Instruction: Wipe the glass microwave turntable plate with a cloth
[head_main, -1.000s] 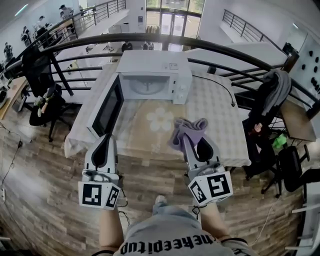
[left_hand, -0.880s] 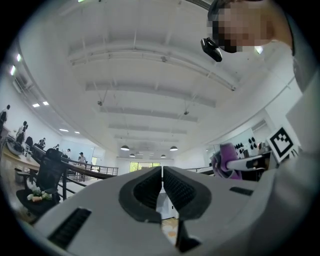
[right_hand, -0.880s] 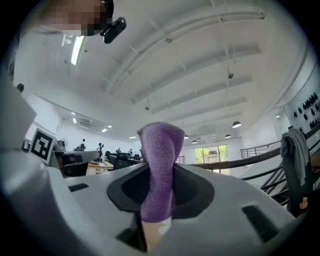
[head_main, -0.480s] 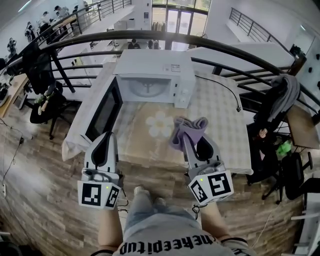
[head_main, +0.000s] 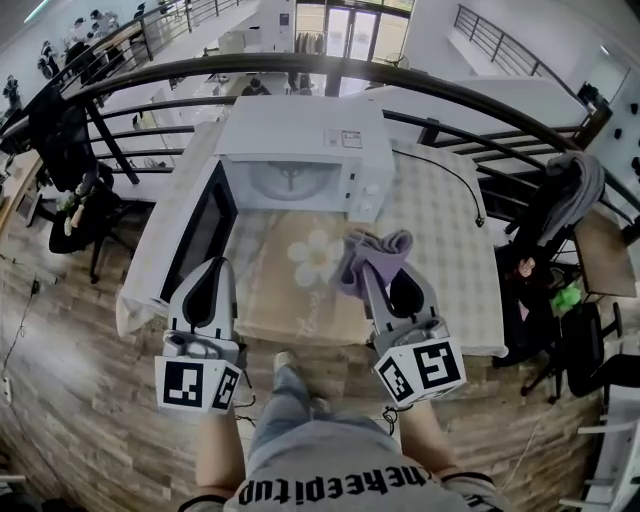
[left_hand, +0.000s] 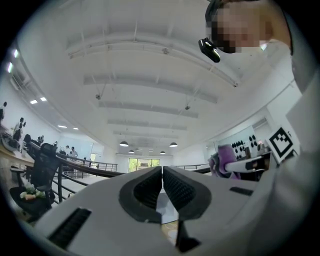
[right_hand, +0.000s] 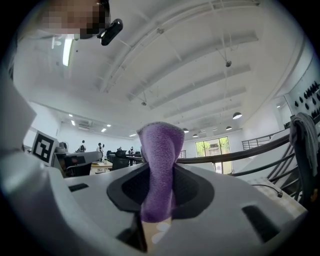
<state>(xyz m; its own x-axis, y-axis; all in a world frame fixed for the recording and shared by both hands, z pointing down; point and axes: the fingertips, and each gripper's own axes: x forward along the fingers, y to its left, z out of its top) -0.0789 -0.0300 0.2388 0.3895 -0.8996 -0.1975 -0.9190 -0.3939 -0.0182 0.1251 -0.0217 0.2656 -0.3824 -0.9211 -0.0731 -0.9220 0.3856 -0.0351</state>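
The right claw (head_main: 368, 268) pinches the purple cloth (head_main: 374, 250); the left claw (head_main: 214, 268) is closed on nothing. The glass plate (head_main: 288, 180) sits inside the open microwave (head_main: 300, 125) on the tabletop (head_main: 440, 240). Best to reach in low, cloth leading.

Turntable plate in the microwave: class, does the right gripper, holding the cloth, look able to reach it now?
Probably yes: the microwave door stands open at the left, the turntable plate shows in the cavity, and nothing stands on the table between it and the right gripper with its cloth.
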